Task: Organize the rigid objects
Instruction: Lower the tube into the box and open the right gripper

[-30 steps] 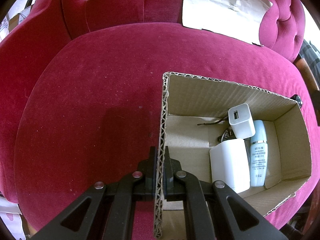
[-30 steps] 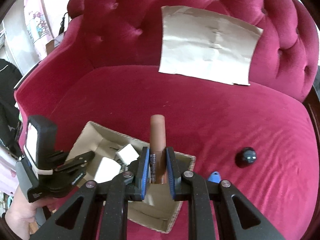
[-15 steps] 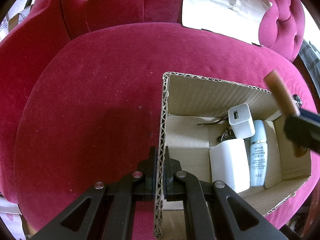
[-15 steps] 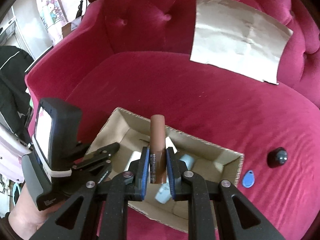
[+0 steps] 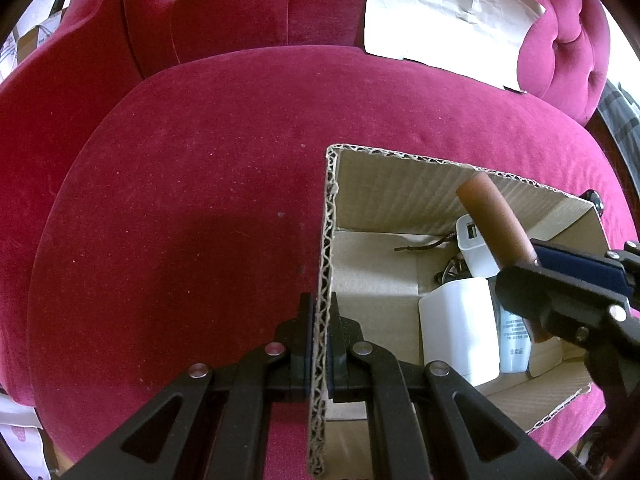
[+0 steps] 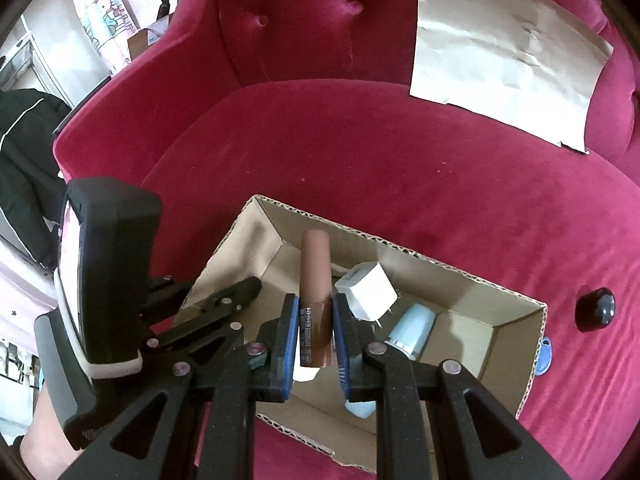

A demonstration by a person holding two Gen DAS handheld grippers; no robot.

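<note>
An open cardboard box (image 5: 400, 196) (image 6: 460, 280) sits on a red velvet seat. My left gripper (image 5: 318, 340) is shut on the box's left wall, pinching the corrugated edge. My right gripper (image 6: 316, 332) is shut on a brown tube (image 6: 316, 280) (image 5: 496, 224), which hangs over the box interior. Inside the box lie a small white charger cube (image 6: 370, 290) (image 5: 472, 248), a larger white block (image 5: 460, 328), a pale blue bottle (image 6: 412, 328) (image 5: 514, 340) and a dark cord (image 5: 424, 245).
A crumpled paper sheet (image 6: 504, 56) (image 5: 448, 16) leans on the tufted backrest. A black knob (image 6: 596, 308) and a blue tag (image 6: 544, 356) lie on the seat right of the box. A dark jacket (image 6: 24, 168) hangs beyond the left armrest.
My right gripper has carried the brown tube leftward and down from beside the box to over its inside. The left gripper and the box have stayed still.
</note>
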